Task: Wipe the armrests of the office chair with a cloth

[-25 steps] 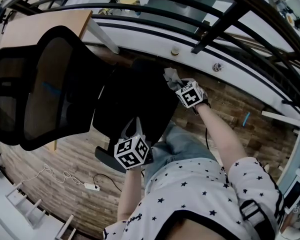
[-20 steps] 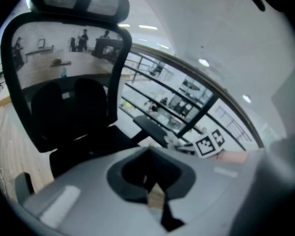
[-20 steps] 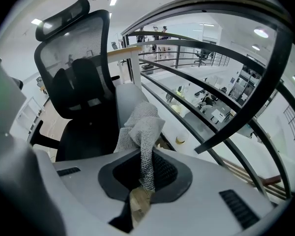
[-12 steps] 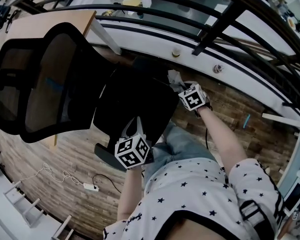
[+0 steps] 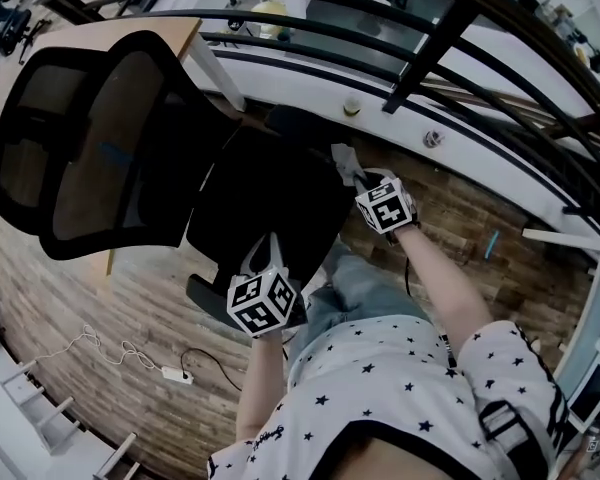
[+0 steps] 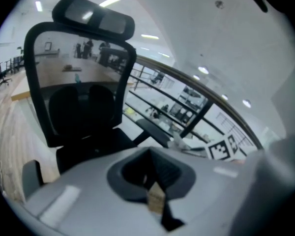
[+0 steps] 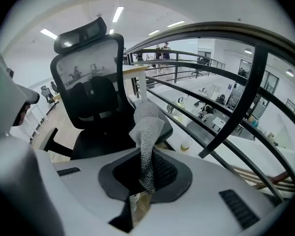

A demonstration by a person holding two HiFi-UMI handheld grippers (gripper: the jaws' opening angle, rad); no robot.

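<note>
The black office chair has a mesh back (image 5: 90,138) at the left and its seat (image 5: 270,203) in the middle. My right gripper (image 5: 356,176) is shut on a grey cloth (image 5: 344,158), which sticks up from the jaws (image 7: 146,132) at the seat's far right edge, by the right armrest (image 5: 298,123). The cloth hides part of that armrest pad (image 7: 163,128). My left gripper (image 5: 268,248) hovers over the seat's near edge, beside the left armrest (image 5: 202,293). Its jaws (image 6: 150,173) are shut with nothing between them. The left gripper view also catches the cloth (image 6: 179,142).
A black metal railing (image 5: 430,58) with a white ledge runs close behind the chair. A wooden desk (image 5: 130,38) stands at the back left. A power strip with its cable (image 5: 162,373) lies on the wood floor. The person's legs are at the seat's near right.
The right gripper, still holding the cloth, has drawn slightly back toward the person. The chair back has shifted a little up and left in view. The left gripper has barely moved.
</note>
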